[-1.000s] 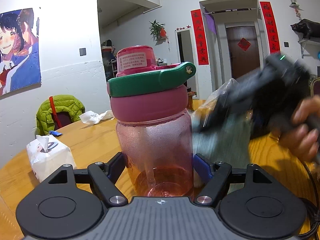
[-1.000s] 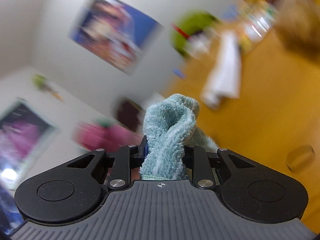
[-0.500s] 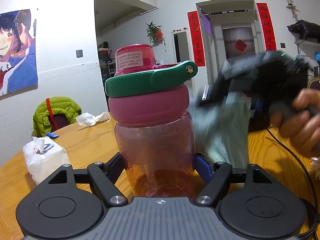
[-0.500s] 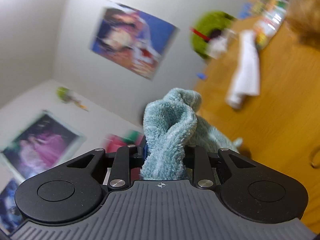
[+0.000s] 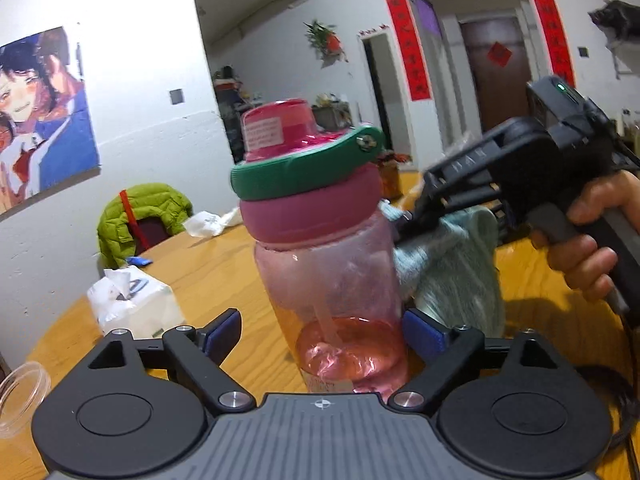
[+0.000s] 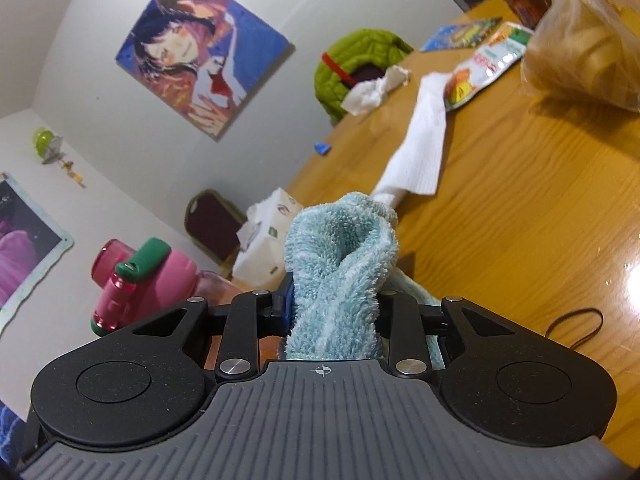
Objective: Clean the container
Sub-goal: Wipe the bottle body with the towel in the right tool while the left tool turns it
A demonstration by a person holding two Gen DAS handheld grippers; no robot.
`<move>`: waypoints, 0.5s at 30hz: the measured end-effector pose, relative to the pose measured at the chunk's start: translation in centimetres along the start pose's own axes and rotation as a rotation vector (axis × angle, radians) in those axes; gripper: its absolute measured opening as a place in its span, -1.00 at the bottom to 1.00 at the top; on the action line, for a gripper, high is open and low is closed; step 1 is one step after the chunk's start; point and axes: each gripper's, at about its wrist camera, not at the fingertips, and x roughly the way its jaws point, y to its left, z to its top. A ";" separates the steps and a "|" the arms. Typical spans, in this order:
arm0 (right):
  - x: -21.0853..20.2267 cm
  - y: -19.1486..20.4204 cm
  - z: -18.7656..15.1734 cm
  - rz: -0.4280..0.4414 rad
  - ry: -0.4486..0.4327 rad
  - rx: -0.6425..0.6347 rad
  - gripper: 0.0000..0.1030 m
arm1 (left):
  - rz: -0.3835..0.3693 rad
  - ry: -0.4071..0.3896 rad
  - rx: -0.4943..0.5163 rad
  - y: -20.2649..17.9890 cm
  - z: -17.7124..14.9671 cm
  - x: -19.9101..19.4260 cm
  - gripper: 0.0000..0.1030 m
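Left gripper [image 5: 320, 330] released; bottle [image 5: 320, 248] tilts

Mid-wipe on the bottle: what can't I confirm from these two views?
- Left wrist view: whether the cloth touches the bottle; the bottle hides the contact.
- Left gripper: its left pad looks apart from the bottle, so the grip is uncertain.
- Right wrist view: right gripper hides the bottle's body.

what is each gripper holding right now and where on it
Right gripper pinches a bunched fold of the cloth. Left gripper is open around the bottle base.
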 end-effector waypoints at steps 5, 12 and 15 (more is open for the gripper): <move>-0.2 0.5 -0.1 0.007 -0.009 -0.032 -0.39 | -0.023 -0.009 -0.010 0.3 -0.2 0.6 0.47; 0.0 0.7 -0.5 -0.005 0.006 -0.047 -0.38 | -0.029 -0.094 0.027 0.2 -0.6 2.6 0.49; 0.0 0.6 -0.5 -0.020 0.002 -0.050 -0.37 | -0.030 -0.112 0.017 0.3 -0.7 3.4 0.47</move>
